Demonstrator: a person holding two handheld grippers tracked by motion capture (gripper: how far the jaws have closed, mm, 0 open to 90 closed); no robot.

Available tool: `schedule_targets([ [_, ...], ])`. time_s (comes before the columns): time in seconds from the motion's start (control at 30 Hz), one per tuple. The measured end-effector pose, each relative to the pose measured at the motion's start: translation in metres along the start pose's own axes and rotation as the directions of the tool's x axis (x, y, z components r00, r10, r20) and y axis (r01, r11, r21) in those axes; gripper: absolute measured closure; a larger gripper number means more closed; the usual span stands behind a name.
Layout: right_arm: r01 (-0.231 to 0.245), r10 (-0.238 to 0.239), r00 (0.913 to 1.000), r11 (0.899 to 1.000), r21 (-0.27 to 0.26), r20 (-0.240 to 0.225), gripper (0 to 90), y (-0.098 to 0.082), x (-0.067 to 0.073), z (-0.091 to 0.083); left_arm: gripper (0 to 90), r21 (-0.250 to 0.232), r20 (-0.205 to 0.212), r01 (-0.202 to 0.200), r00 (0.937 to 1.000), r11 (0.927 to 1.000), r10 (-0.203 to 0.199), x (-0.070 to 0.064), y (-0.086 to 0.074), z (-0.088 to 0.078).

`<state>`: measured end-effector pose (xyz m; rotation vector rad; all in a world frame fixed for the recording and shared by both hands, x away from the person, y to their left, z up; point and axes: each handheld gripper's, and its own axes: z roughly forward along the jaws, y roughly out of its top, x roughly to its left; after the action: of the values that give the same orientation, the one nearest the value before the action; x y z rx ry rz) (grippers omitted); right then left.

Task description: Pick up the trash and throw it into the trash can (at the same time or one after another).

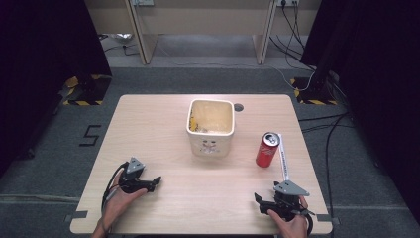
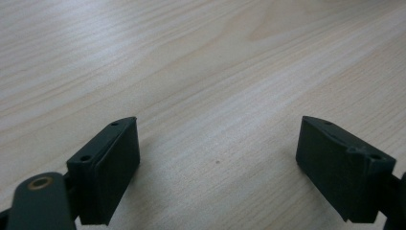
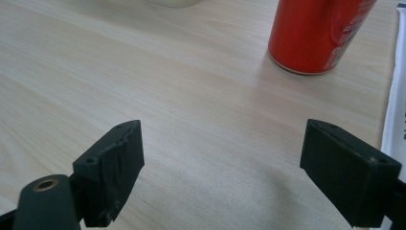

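Note:
A red drink can [image 1: 267, 149] stands upright on the right half of the wooden table [image 1: 163, 129], and its lower part [image 3: 317, 33] rises beyond my right jaws. A cream square tub [image 1: 210, 127] stands open-topped at the table's middle. My left gripper [image 1: 157, 180] rests near the front left, held by a hand, its jaws wide apart over bare wood [image 2: 218, 163]. My right gripper [image 1: 257, 198] lies near the front right corner, also open with nothing between its jaws [image 3: 222, 167]. Both are well short of the can and the tub.
A white paper strip [image 1: 283, 156] lies along the table's right side just past the can, and its edge [image 3: 395, 110] runs beside my right jaw. A small round hole [image 1: 238, 107] sits behind the tub. Grey floor, cables and dark curtains surround the table.

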<state>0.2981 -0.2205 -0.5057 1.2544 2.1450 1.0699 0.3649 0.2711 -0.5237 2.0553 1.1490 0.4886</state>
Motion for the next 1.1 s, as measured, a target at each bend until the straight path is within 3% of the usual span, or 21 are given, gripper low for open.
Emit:
schedule_targets([
  [0.4, -0.02, 0.021, 0.9996, 0.999, -0.031, 0.021, 15.1, 0.007, -0.004, -0.007, 14.2, 0.0, 0.0, 0.0, 1.0, 1.0, 0.0, 0.0, 0.0, 0.0],
  [0.8, -0.05, 0.053, 0.9969, 0.997, -0.066, 0.058, 15.0, 0.02, -0.019, -0.011, 14.2, 0.0, 0.0, 0.0, 1.0, 1.0, 0.0, 0.0, 0.0, 0.0],
  [1.1, -0.042, 0.05, 0.9947, 0.994, -0.097, 0.089, 15.1, 0.042, -0.025, -0.016, 14.2, 0.0, 0.0, 0.0, 1.0, 1.0, 0.0, 0.0, 0.0, 0.0],
])
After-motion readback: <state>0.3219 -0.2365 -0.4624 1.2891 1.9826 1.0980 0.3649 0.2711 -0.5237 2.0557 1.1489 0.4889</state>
